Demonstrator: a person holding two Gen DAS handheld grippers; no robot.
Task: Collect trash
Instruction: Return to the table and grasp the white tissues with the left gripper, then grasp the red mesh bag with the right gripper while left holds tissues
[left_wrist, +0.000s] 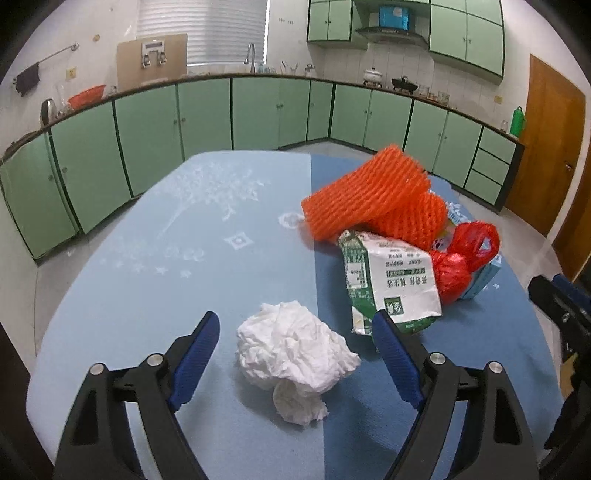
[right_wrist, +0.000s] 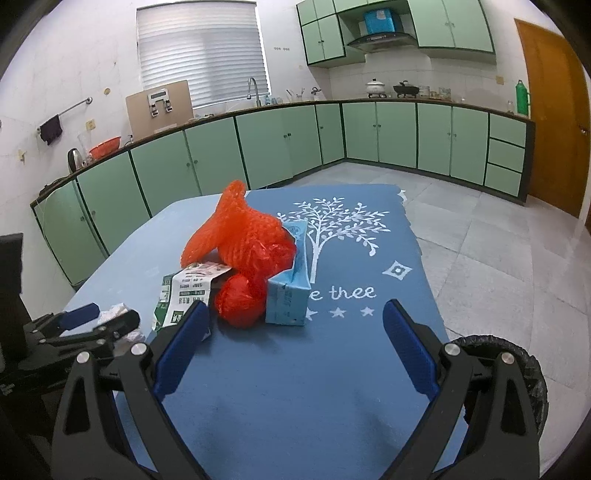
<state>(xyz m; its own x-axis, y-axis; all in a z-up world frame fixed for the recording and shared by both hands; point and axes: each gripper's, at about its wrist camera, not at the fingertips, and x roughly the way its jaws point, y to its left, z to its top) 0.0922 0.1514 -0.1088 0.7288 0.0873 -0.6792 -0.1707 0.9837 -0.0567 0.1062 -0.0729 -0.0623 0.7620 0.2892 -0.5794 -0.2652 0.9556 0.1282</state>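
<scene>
A crumpled white tissue (left_wrist: 295, 354) lies on the blue tablecloth (left_wrist: 147, 280) between the wide-apart fingers of my left gripper (left_wrist: 295, 325); the blue pads do not touch it. Behind it is a pile: orange foam netting (left_wrist: 373, 192), a flattened green-and-white carton (left_wrist: 391, 284), a red plastic bag (left_wrist: 461, 262) and a light blue box (left_wrist: 484, 280). My right gripper (right_wrist: 295, 314) is open over bare cloth, just in front of the red bag (right_wrist: 240, 299) and the blue box (right_wrist: 291, 291). The left gripper (right_wrist: 99, 317) shows at the left of the right wrist view.
A black-lined bin (right_wrist: 517, 365) stands on the floor beside the table's right edge. Green kitchen cabinets (left_wrist: 207, 110) run along the far walls, and a wooden door (right_wrist: 554, 110) is at the right. Tiled floor surrounds the table.
</scene>
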